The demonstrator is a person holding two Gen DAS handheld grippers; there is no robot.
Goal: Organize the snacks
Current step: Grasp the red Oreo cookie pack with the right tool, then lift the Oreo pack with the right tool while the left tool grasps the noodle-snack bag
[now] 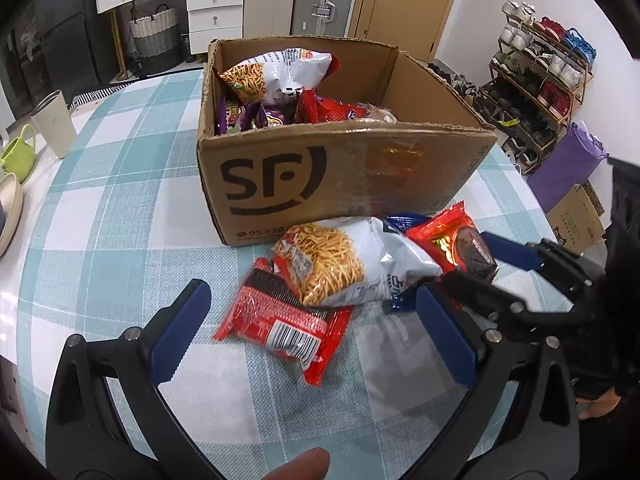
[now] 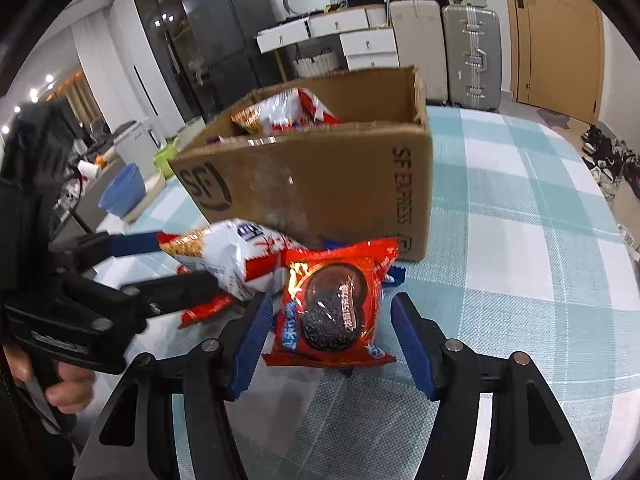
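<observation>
Checked tablecloth point(image 1: 120, 208): left gripper point(image 1: 316, 332) jaws wide over red pkt point(image 1: 280, 320); right gripper point(image 2: 332, 340) half-open, pads flanking cookie pkt point(image 2: 336, 304), nr SF box point(image 2: 320, 184).

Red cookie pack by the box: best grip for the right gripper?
Take the red cookie pack across its puffy middle, coming from its near end. It lies flat with both long sides clear, already between the open right gripper pads; the crimped ends look too thin to hold.

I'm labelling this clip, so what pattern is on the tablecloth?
Pale teal and white checks on the tablecloth, clearest in the right wrist view.
</observation>
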